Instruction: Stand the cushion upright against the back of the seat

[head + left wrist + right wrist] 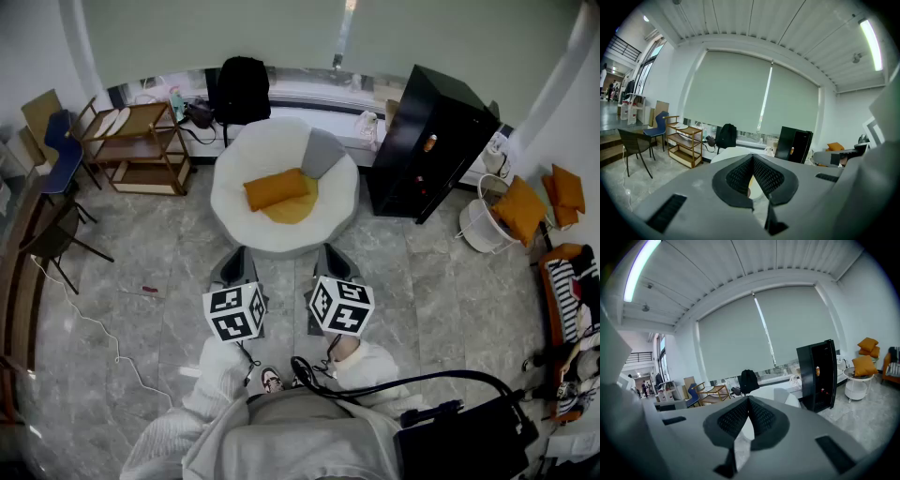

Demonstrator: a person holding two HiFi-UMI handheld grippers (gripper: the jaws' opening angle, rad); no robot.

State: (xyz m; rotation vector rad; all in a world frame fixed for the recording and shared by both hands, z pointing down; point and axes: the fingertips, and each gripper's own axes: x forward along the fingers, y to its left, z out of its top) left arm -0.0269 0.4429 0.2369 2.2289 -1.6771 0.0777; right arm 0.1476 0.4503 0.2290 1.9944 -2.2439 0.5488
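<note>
Orange cushion (277, 187) lies flat on the white round seat (246, 230), near its centre; a grey cushion (322, 152) leans at the back, right of centre. Left hand-held gripper (752, 159) and right hand-held gripper (748, 401) are both closed and empty, held short of the seat's front rim. Recommended: open the jaws first, take the orange cushion by its near long edge, tip it up and rest it on the backrest left of the grey one. Clearance: bare floor (169, 253) in front; black cabinet (427, 141) close on the right, wooden trolley (141, 145) on the left; loose cable (84, 323) on the floor at left.
</note>
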